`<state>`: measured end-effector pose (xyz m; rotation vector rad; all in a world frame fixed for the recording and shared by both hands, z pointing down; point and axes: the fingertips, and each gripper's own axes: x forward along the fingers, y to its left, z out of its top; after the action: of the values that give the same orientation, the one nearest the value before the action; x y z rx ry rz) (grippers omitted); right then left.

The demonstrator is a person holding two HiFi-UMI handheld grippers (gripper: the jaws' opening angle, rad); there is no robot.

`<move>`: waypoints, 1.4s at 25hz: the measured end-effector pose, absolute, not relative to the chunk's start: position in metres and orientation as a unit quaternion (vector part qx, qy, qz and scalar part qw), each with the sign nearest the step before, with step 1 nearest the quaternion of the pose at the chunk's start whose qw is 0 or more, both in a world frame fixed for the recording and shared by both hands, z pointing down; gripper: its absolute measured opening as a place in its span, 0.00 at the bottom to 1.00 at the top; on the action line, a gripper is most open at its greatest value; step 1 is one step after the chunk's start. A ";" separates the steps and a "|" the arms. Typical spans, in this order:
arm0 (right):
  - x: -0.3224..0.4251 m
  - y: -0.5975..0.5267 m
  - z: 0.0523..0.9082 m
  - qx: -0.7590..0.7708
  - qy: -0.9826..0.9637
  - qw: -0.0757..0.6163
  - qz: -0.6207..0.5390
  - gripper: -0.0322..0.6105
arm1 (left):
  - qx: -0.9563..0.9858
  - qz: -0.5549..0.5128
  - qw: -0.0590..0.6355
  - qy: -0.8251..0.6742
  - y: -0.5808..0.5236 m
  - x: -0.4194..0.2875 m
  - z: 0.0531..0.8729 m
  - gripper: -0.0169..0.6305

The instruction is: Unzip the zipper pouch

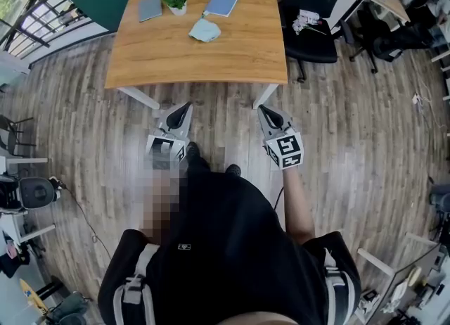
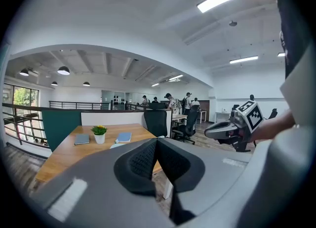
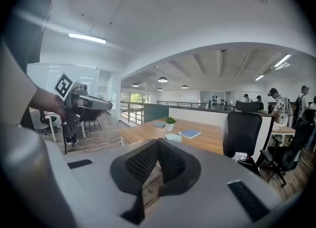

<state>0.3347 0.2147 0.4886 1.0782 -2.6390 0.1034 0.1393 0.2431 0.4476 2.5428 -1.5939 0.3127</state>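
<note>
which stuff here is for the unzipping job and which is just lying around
For the job: light blue pouch; left gripper and right gripper, both shut and empty.

Lying about: potted plant; grey notebook; blue notebook; office chair.

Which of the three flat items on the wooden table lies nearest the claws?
The pale blue rounded pouch; the grey rectangular item and blue rectangular item lie farther back.
</note>
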 end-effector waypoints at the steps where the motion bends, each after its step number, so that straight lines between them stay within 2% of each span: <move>1: 0.334 0.213 0.488 0.375 -0.915 0.140 0.036 0.05 | 0.841 0.103 0.062 -0.527 0.243 0.140 0.448 0.02; 14: 0.329 0.205 0.484 0.368 -0.919 0.138 0.026 0.07 | 0.834 0.092 0.057 -0.541 0.240 0.137 0.442 0.05; 19: 0.327 0.203 0.481 0.362 -0.922 0.134 0.019 0.16 | 0.832 0.087 0.052 -0.545 0.239 0.139 0.439 0.11; 28: 0.325 0.207 0.478 0.349 -0.929 0.120 0.010 0.38 | 0.827 0.080 0.051 -0.554 0.245 0.137 0.438 0.19; 35: 0.326 0.212 0.487 0.340 -0.930 0.140 0.019 0.45 | 0.826 0.073 0.054 -0.556 0.250 0.135 0.440 0.20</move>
<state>0.3261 0.2121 0.4868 0.9815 -2.6859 0.0547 0.1352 0.2501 0.4401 2.5090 -1.6889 0.2227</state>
